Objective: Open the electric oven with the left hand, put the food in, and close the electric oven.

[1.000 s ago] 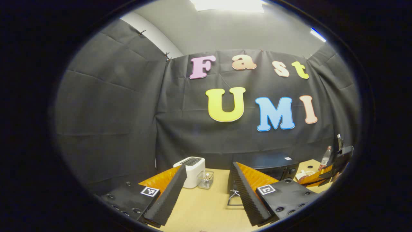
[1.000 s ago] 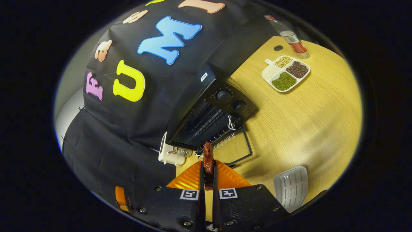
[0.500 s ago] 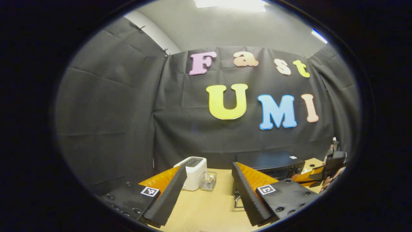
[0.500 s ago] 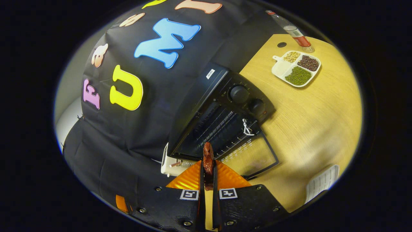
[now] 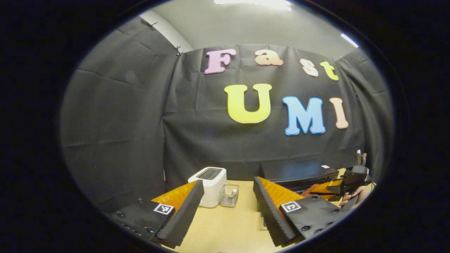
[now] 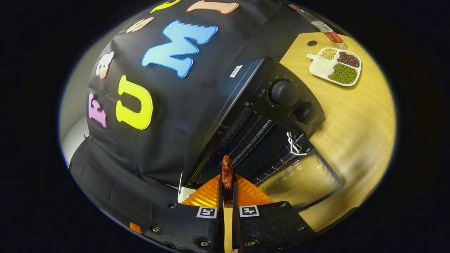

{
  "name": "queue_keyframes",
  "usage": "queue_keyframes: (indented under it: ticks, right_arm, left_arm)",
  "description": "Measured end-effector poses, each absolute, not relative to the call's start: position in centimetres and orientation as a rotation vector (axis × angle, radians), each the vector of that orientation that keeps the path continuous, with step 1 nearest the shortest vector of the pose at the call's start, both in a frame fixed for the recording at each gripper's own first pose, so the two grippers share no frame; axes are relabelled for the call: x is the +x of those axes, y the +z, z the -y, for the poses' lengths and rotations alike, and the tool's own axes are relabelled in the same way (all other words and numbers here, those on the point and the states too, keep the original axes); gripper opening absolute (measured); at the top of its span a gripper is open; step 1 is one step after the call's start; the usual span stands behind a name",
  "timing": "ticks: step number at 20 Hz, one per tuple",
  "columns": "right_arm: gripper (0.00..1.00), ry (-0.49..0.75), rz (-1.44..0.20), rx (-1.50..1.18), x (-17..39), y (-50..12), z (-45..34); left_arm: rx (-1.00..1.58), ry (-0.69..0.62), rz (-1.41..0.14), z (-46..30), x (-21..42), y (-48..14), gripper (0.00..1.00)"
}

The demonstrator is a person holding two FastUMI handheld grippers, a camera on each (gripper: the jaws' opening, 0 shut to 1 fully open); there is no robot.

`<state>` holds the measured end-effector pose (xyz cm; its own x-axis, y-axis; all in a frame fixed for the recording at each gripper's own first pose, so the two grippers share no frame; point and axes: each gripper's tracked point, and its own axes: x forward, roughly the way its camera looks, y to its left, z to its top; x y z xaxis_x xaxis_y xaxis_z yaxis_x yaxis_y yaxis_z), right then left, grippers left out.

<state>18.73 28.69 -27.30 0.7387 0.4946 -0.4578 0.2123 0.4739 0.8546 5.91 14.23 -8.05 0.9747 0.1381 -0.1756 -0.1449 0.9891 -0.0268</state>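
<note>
the right claw (image 6: 227, 196) is pinched narrow on one piece of food (image 6: 227, 173), a dark reddish strip standing up between its fingers, poised just in front of the open mouth of the one electric oven (image 6: 260, 116); the oven's glass door (image 6: 302, 179) lies dropped flat toward the worktop (image 6: 355, 126), with a loop of white cord (image 6: 293, 144) at its hinge side and the rack bars showing inside; the left claw (image 5: 225, 207) gapes wide and holds nothing, raised above the worktop and well apart from the oven, with the right claw and the hand on it seen far off at the oven's front.

what could go wrong, as i judge it: the strip is gripped at its lower end alone, so a knock against the oven's upper frame or the rack could twist it out of the pinch and drop it on the door instead of the rack; letting go too early would do the same; the cord could snag a finger on the way in; and the left claw, being so far off, has a long reach back to lift the door shut.

counted: one oven with two knobs (image 6: 284, 92); one piece of food; one white toaster (image 5: 209, 185); one small clear holder (image 5: 229, 195) beside it; one divided tray (image 6: 334, 66) with three fillings; one bottle (image 6: 325, 31).
</note>
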Motion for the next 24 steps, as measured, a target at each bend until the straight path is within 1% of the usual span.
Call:
queue_keyframes:
  ticks: [2, 3, 7, 8, 10, 11, 15, 16, 17, 18, 19, 20, 21, 22, 23, 24]
  right_arm:
    - [0.09, 0.186, -0.721, 1.089, 19.8, -27.8, -29.0]
    - [0.09, 0.187, -0.703, 1.089, 20.3, -27.9, -29.3]
    - [0.09, 0.209, -0.616, 1.063, 22.2, -28.3, -30.2]
    - [0.09, 0.211, -0.588, 1.040, 22.8, -28.3, -30.1]
    - [0.08, 0.209, -0.550, 1.004, 23.5, -28.5, -29.9]
    - [0.08, 0.202, -0.546, 0.992, 23.8, -28.9, -29.8]
    - [0.09, 0.173, -0.560, 0.972, 24.6, -30.3, -29.3]
    - [0.09, 0.162, -0.555, 0.956, 24.8, -30.5, -28.9]
    - [0.13, 0.148, -0.553, 0.935, 25.0, -30.7, -28.7]
    - [0.13, 0.136, -0.554, 0.915, 25.1, -31.0, -28.3]
    - [0.18, 0.124, -0.561, 0.894, 24.9, -31.3, -28.0]
    - [0.18, 0.123, -0.569, 0.881, 24.9, -31.5, -27.7]
    - [0.22, 0.117, -0.574, 0.864, 24.8, -31.6, -27.5]
    - [0.31, 0.110, -0.573, 0.845, 24.8, -31.7, -27.0]
    - [0.46, 0.106, -0.565, 0.828, 25.0, -31.5, -26.5]
    - [0.53, 0.103, -0.562, 0.813, 25.1, -31.4, -26.1]
  left_arm:
    - [-0.044, 0.150, -0.191, -14.9, 6.2, -8.6, 0.99]
    - [-0.043, 0.156, -0.198, -15.4, 6.4, -8.8, 0.91]
    - [-0.024, 0.178, -0.221, -17.1, 6.5, -9.5, 0.91]
    - [-0.019, 0.182, -0.227, -17.4, 6.5, -9.5, 0.99]
    - [-0.014, 0.188, -0.238, -17.9, 6.2, -9.7, 0.99]
    - [-0.011, 0.187, -0.242, -17.9, 6.2, -9.8, 0.95]
    - [0.008, 0.181, -0.241, -17.9, 6.3, -9.7, 0.95]
    - [0.011, 0.180, -0.240, -17.8, 6.4, -9.7, 0.91]
    - [0.013, 0.177, -0.239, -17.7, 6.3, -9.5, 0.91]
    - [0.015, 0.177, -0.237, -17.7, 6.2, -9.4, 0.91]
    - [0.015, 0.177, -0.236, -17.6, 5.9, -9.6, 0.91]
    - [0.013, 0.178, -0.237, -17.6, 5.9, -9.5, 0.95]
    - [0.010, 0.180, -0.236, -17.7, 5.8, -9.4, 0.95]
    - [0.007, 0.183, -0.236, -17.8, 5.8, -9.4, 0.95]
    - [0.004, 0.185, -0.236, -17.9, 5.7, -9.5, 0.95]
    - [0.001, 0.188, -0.235, -17.9, 5.6, -9.4, 0.95]
